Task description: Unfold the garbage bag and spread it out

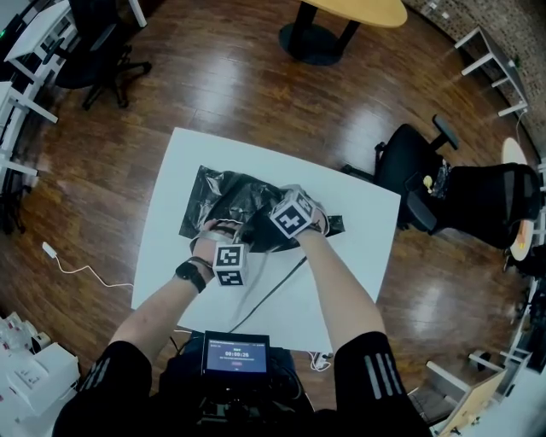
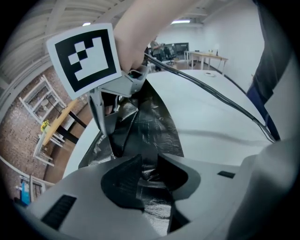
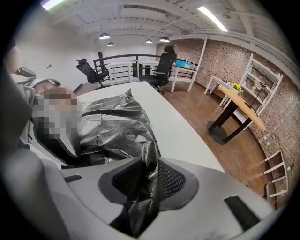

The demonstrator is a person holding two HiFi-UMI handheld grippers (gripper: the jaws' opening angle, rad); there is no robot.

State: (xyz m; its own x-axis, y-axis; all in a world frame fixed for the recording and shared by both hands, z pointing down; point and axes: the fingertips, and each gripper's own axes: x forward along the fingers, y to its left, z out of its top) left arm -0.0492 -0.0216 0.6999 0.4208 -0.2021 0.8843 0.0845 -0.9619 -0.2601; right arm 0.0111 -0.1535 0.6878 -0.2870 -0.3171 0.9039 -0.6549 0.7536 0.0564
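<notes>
A crumpled black garbage bag lies in the middle of the white table. My right gripper stands over the bag's right part. In the right gripper view its jaws are shut on a bunched fold of the bag. My left gripper is low at the bag's near edge, pointing steeply down. In the left gripper view its jaws stand apart over the bag film; the pads do not press on it. The right gripper shows there, with its marker cube above.
A black cable runs over the near half of the table. A black office chair stands close to the table's right edge. A round wooden table and white desks stand farther off on the wooden floor.
</notes>
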